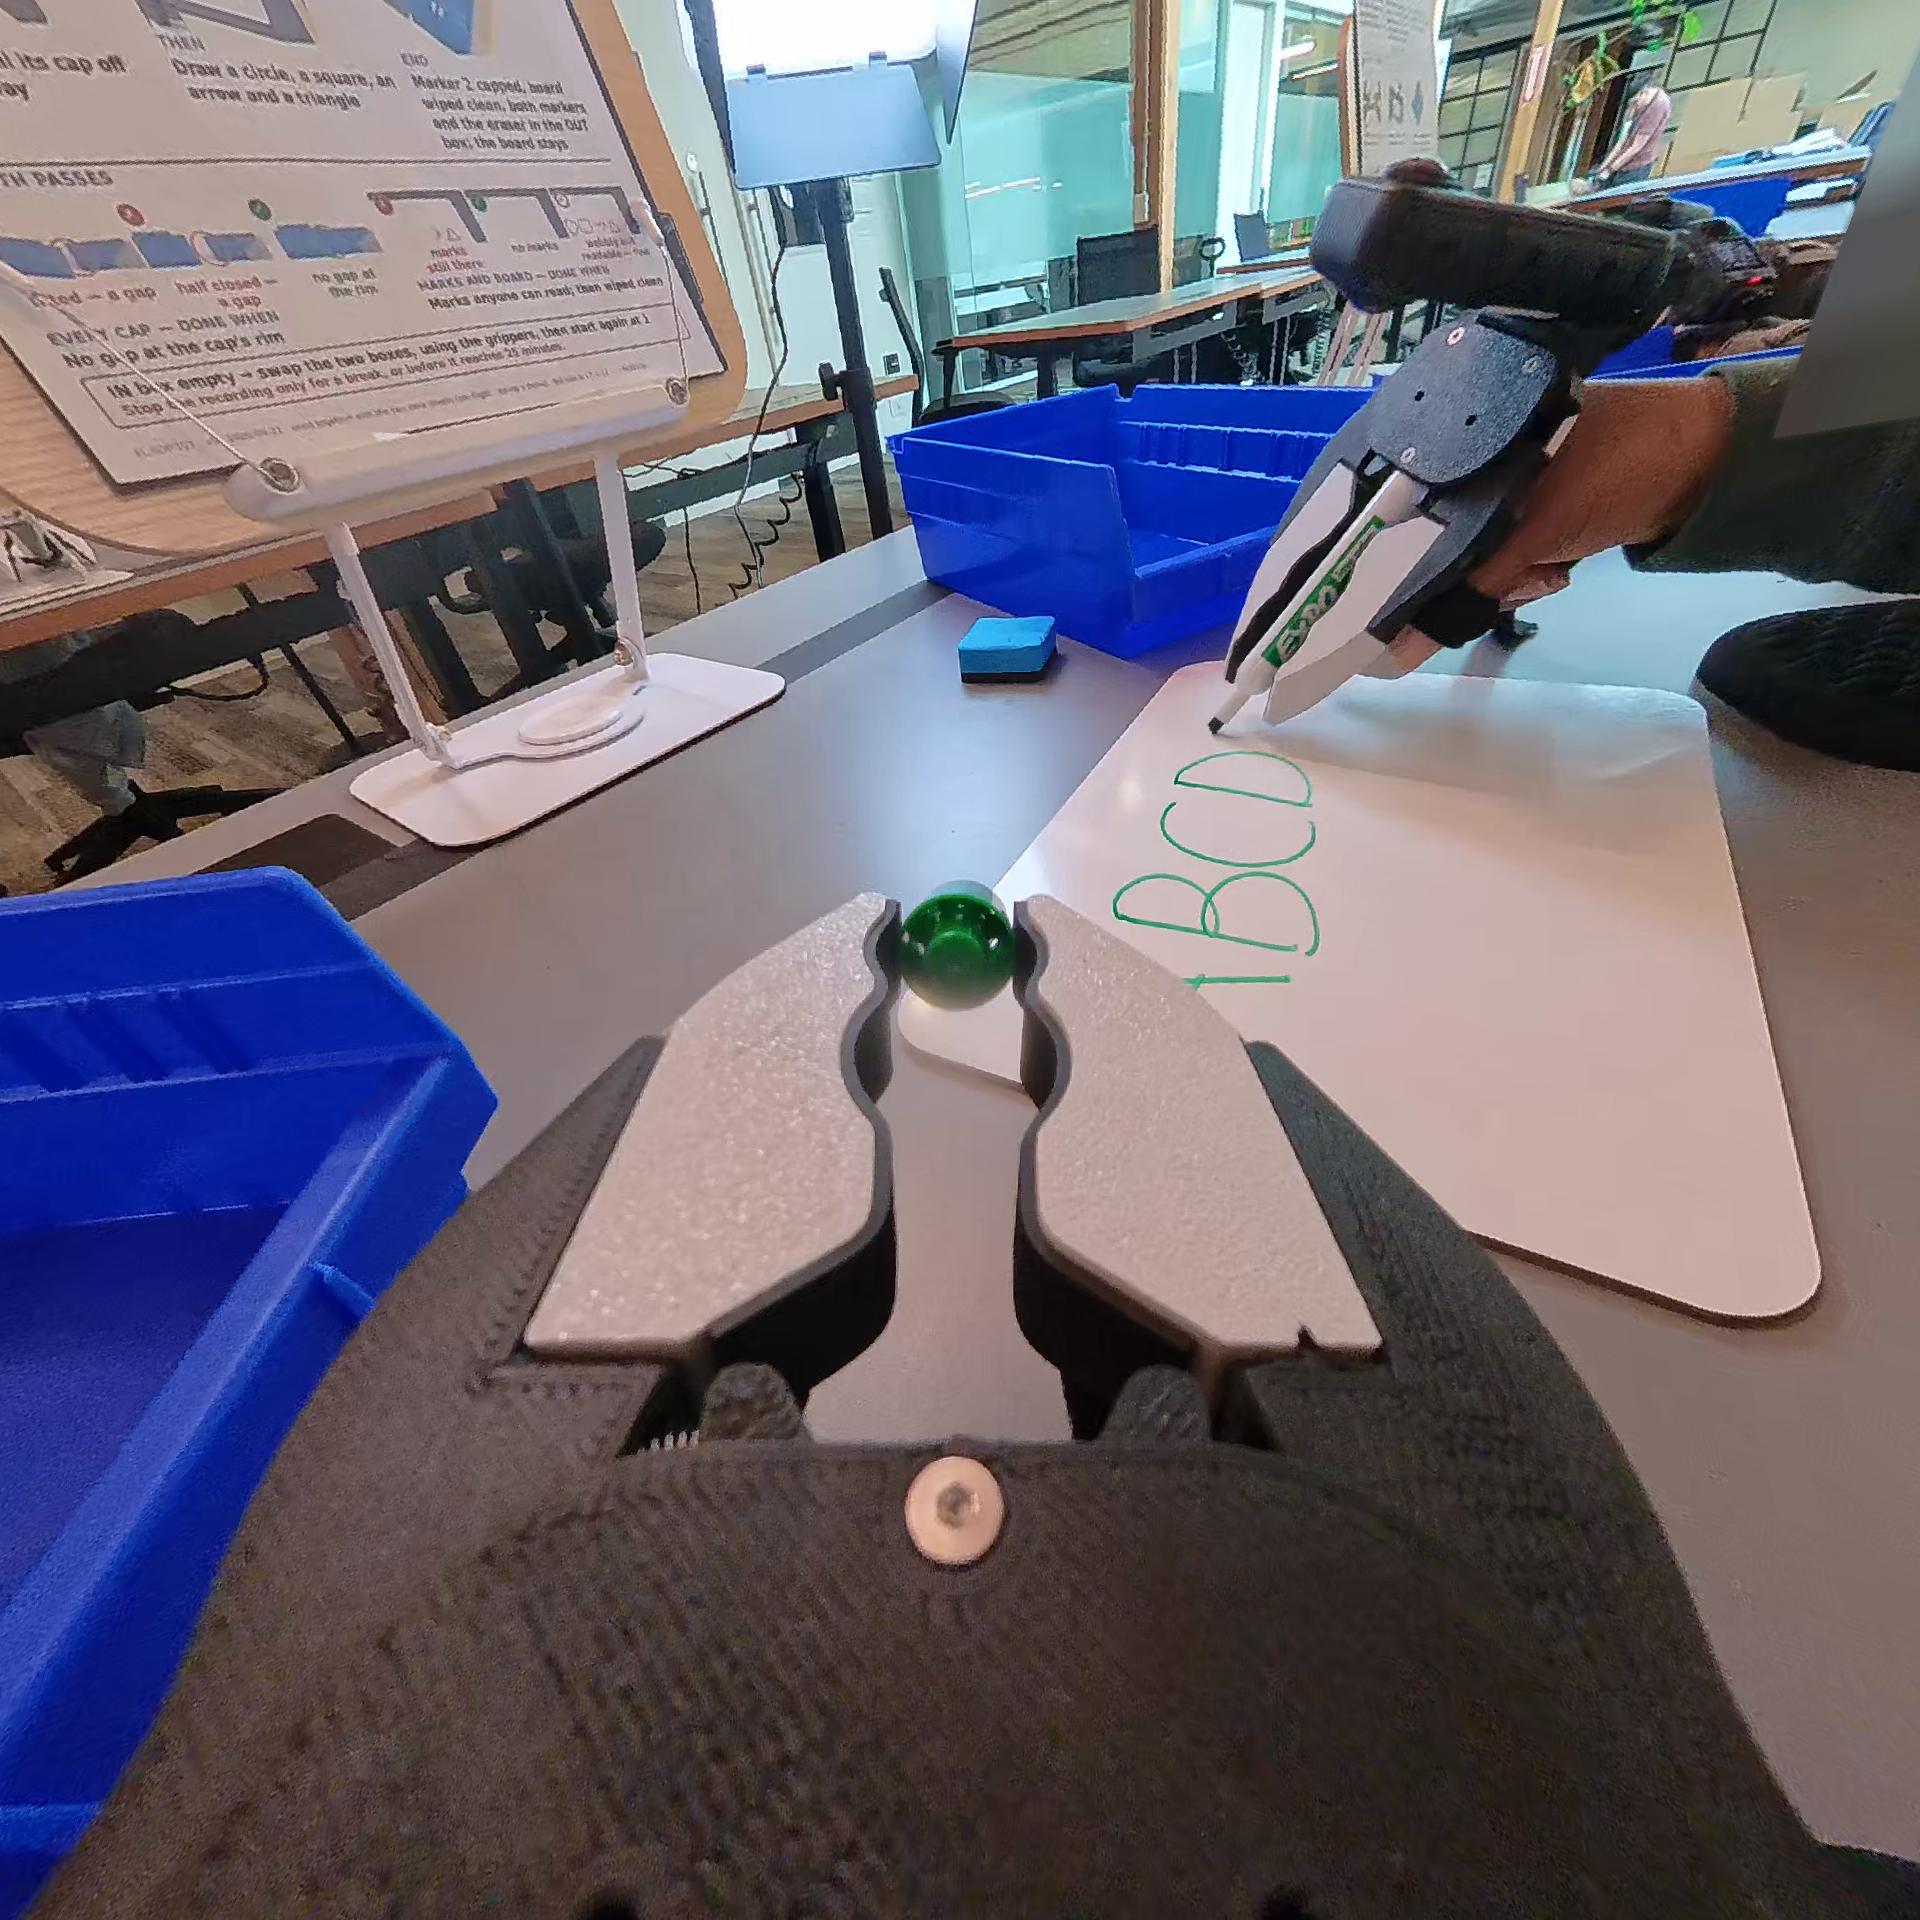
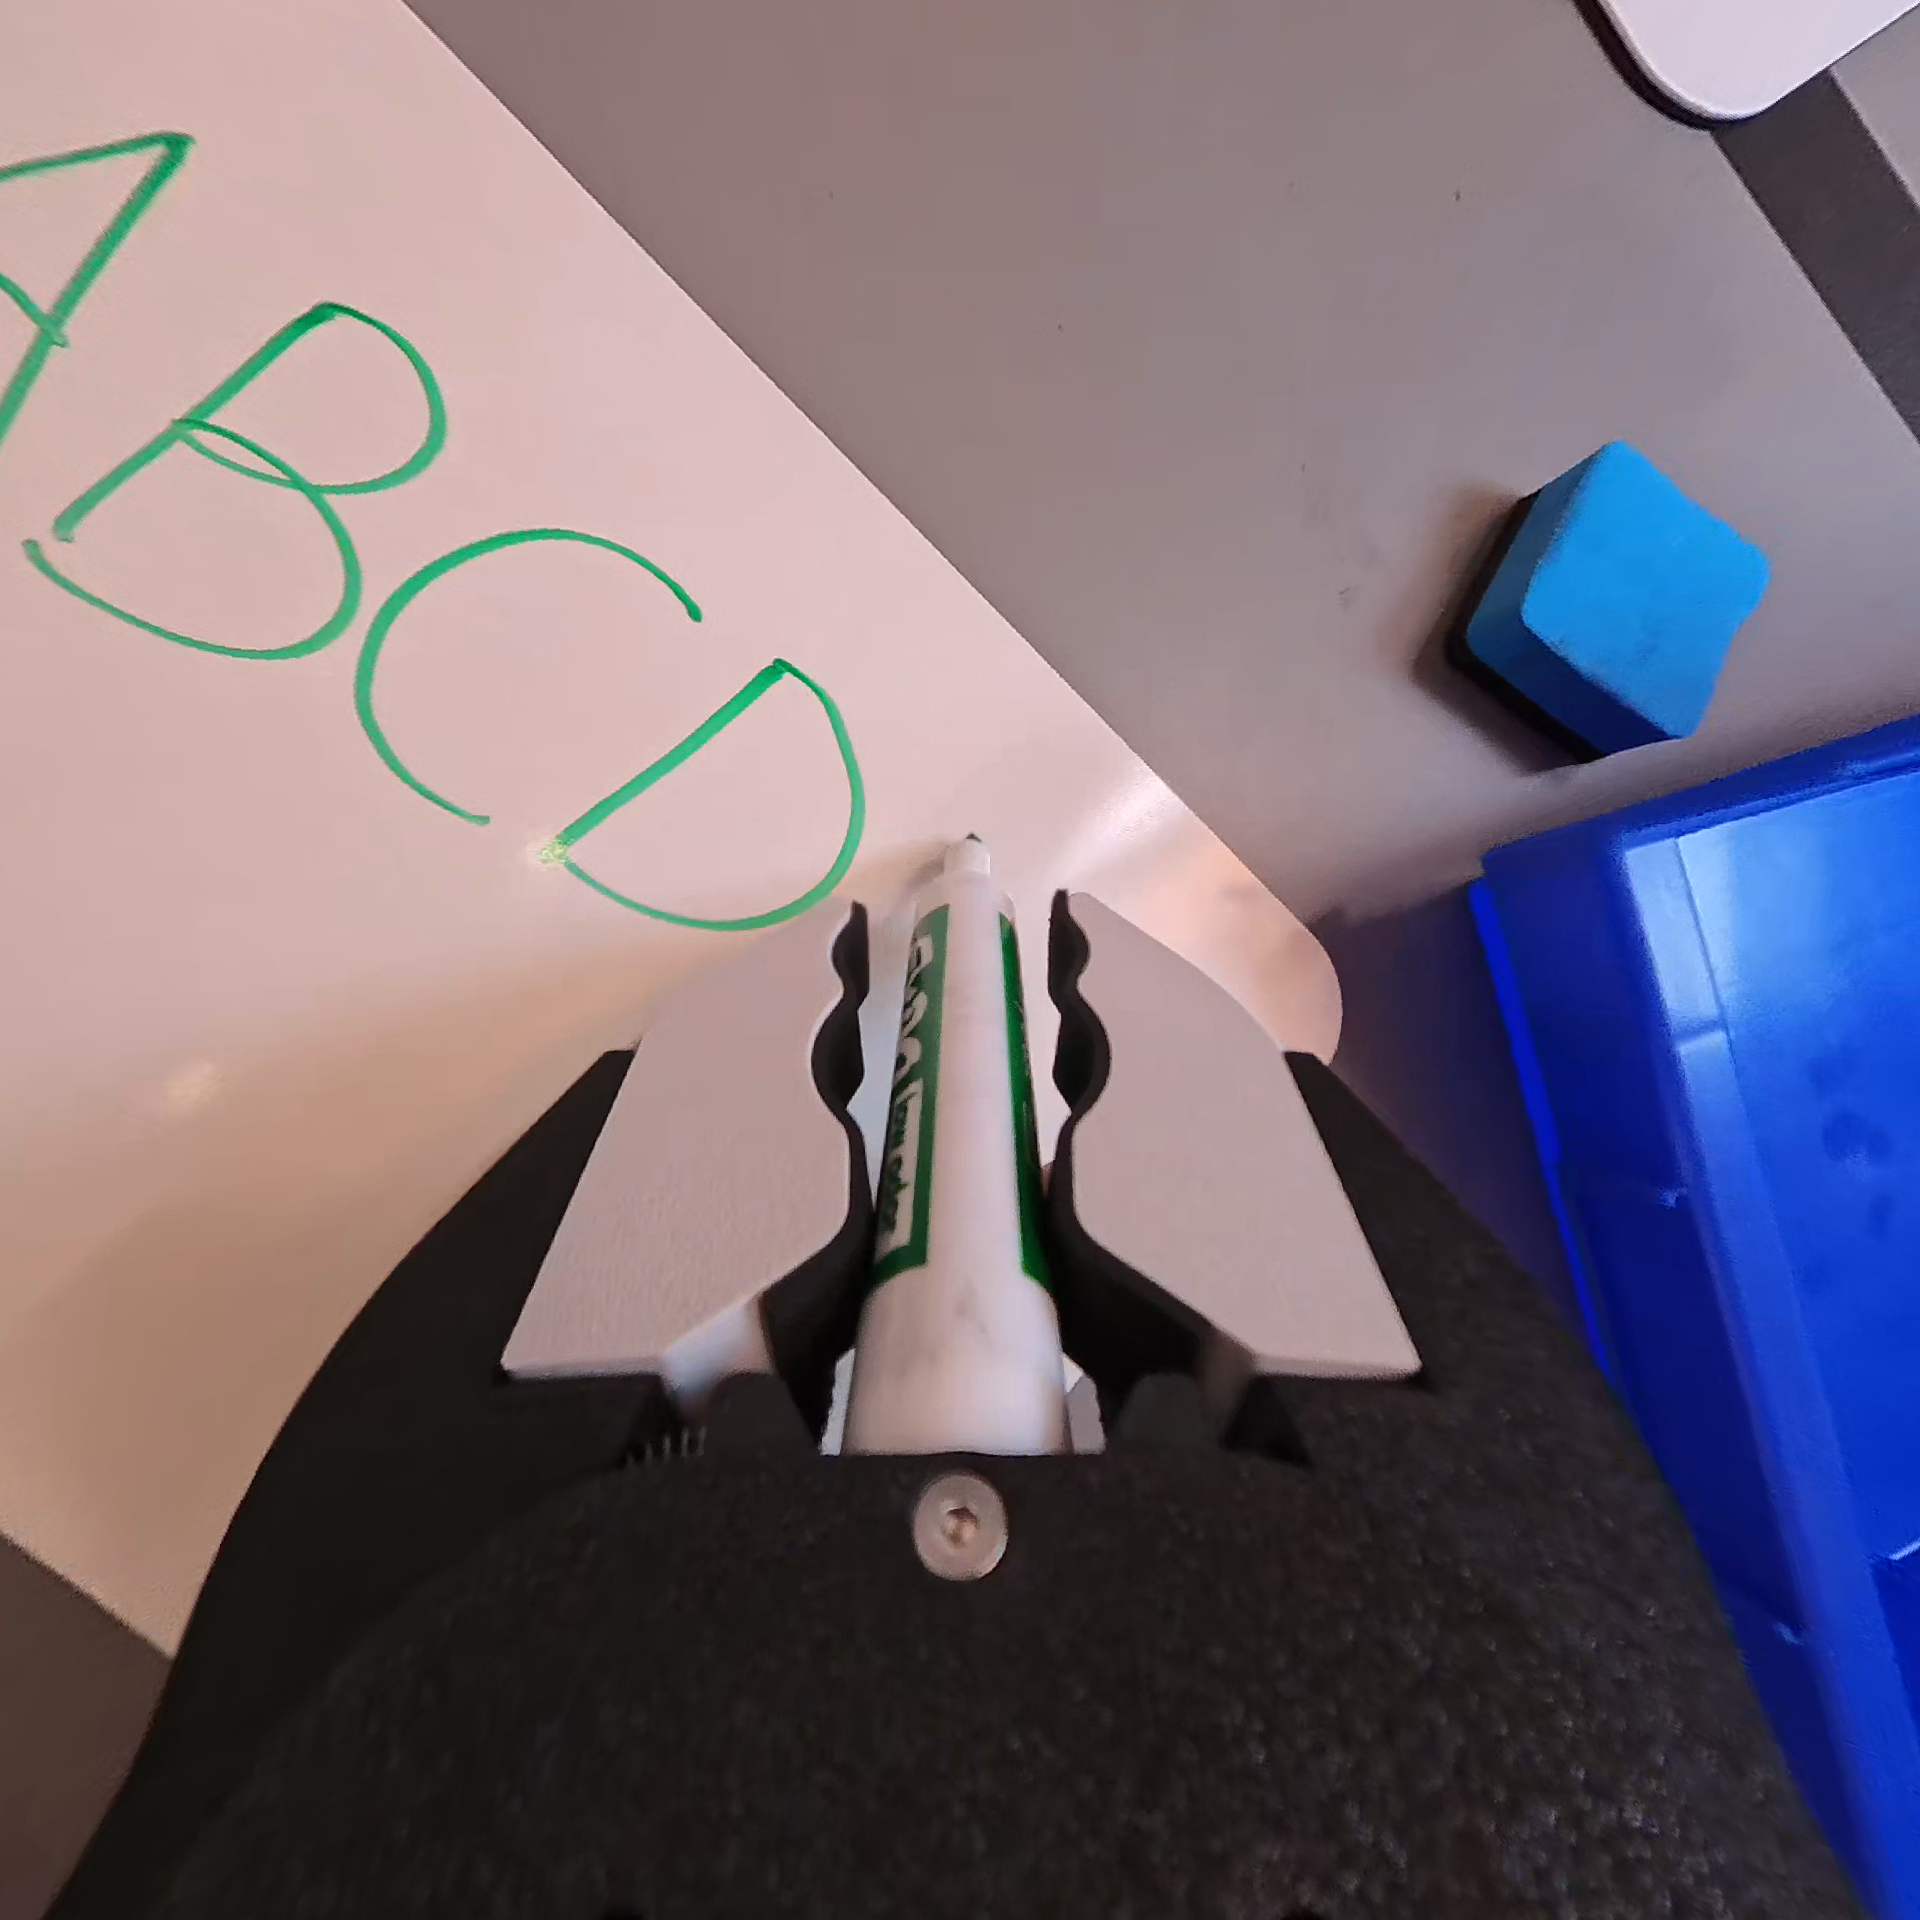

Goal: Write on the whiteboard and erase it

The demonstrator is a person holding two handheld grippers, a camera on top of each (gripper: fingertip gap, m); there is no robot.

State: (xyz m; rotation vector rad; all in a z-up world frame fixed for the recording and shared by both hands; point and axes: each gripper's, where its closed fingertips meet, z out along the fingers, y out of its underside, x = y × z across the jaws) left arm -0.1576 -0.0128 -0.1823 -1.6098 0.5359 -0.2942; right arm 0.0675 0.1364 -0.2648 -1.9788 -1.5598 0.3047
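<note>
Left wrist view takes in the whole job at mid-course: a white whiteboard (image 1: 1455, 987) lies flat on the grey desk (image 1: 675, 883), green handwriting (image 1: 1236, 862) already running along its left edge toward the far corner. The right tool (image 1: 1252, 707), held in a person's hand (image 1: 1590, 499), is clamped on a green-labelled marker (image 1: 1320, 603), its dark tip at or just above the board beyond the last stroke. The left tool (image 1: 956, 951), low over the near corner of the board, pinches the marker's green cap (image 1: 956, 945) between both fingertips. The writing half appears largely done, or nearly so; the erasing half has not begun, judging by the blue eraser (image 1: 1006, 646) lying untouched on the desk just off the board's far left corner, beside the far bin. Left to do, on this evidence: finish any last stroke, likely recap the marker, take up the eraser and wipe the board clean. The count: one whiteboard, one marker, one cap, one eraser, two tools, two blue bins, one far (image 1: 1122, 509) and one near left (image 1: 208, 1143), and one instruction sheet on a white stand (image 1: 561, 727) at far left.
</note>
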